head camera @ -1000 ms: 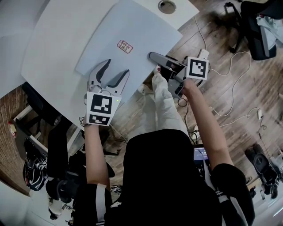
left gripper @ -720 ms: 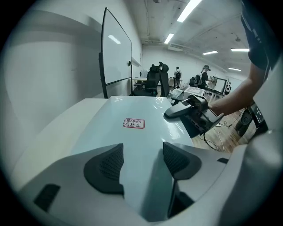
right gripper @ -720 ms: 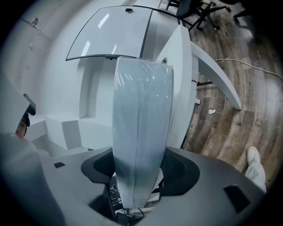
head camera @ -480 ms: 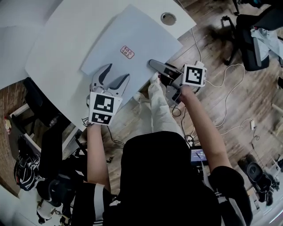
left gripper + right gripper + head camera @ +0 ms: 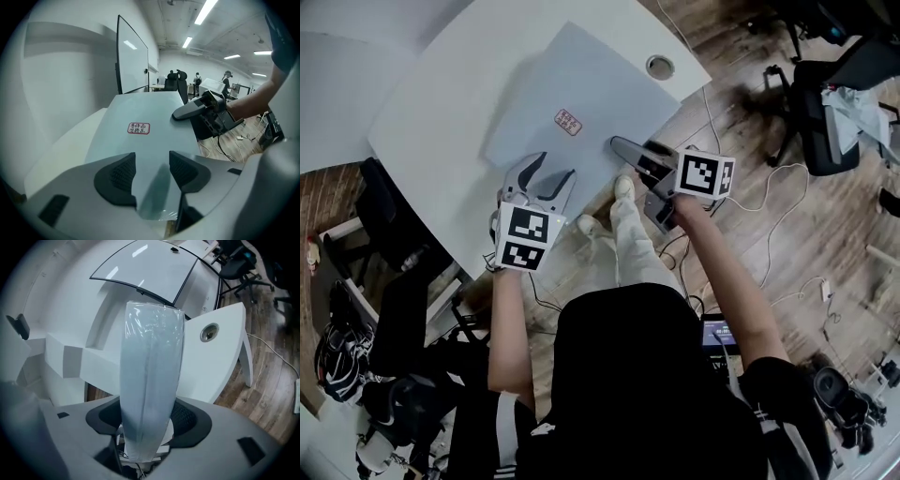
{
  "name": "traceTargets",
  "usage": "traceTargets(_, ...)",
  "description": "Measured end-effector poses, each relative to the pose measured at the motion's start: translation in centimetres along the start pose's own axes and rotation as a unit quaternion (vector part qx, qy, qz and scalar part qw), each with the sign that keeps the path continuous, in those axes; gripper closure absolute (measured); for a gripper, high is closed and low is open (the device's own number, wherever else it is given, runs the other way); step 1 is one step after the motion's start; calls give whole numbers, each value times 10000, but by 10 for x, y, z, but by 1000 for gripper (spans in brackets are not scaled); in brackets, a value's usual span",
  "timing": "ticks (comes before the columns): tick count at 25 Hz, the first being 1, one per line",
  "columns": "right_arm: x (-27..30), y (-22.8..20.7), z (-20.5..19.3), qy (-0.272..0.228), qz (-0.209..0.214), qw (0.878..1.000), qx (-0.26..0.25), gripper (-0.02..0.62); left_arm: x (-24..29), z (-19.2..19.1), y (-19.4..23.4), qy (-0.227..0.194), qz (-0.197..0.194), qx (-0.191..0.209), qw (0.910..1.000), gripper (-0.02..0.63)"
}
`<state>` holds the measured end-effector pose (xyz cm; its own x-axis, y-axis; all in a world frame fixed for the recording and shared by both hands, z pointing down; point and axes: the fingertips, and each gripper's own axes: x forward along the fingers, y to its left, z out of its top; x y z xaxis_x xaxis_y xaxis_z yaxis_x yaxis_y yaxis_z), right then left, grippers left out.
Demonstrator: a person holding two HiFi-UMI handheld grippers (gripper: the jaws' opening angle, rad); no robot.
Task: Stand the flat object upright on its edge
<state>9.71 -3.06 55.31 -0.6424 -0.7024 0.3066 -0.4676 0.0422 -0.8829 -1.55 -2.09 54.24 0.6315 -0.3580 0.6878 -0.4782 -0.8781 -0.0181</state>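
The flat object is a pale blue-grey board (image 5: 581, 84) wrapped in clear film, with a red-framed label (image 5: 568, 121). It hangs over the white table (image 5: 441, 103), past the table's near edge. My right gripper (image 5: 628, 150) is shut on the board's right edge; in the right gripper view the board (image 5: 150, 362) runs edge-on between the pads (image 5: 185, 420). My left gripper (image 5: 551, 169) sits over the board's near corner. Its jaws have just been closing, with the corner (image 5: 154, 197) between them, and the pads (image 5: 117, 176) do not press on it.
The table has a round cable hole (image 5: 660, 67) near its far right corner. Office chairs (image 5: 825, 103) and loose cables (image 5: 787, 225) occupy the wooden floor at right. A whiteboard (image 5: 133, 61) stands behind the table. My legs and shoes (image 5: 623, 202) are below the table edge.
Both grippers have risen, and the board's right edge has come up with the right gripper. The left gripper's jaws stand a little narrower over the near corner.
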Motion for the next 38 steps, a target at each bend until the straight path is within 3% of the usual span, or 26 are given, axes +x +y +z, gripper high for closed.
traceTargets(6, 3, 24, 7, 148, -169, 9968, -771, 305, -18, 11, 8, -195, 439, -52, 9988, 408)
traceTargets(13, 29, 75, 9, 341, -219, 9807, -1914, 305, -51, 1, 25, -364, 913, -498, 9939, 481)
traceTargets(22, 54, 125, -3, 736, -336, 9384, -3358, 305, -93, -10, 46, -551, 1534, -1017, 9814, 528)
traceTargets(27, 69, 145, -12, 928, -403, 9063, -4104, 305, -114, -18, 57, -689, 1801, -1247, 9733, 560)
traceTargets(32, 89, 163, -27, 1059, -405, 8831, -4552, 305, -146, -21, 73, -956, 2054, -1412, 9637, 581)
traceTargets(38, 106, 178, -40, 1178, -466, 8569, -4997, 305, -175, -31, 83, -992, 2388, -1418, 9555, 592)
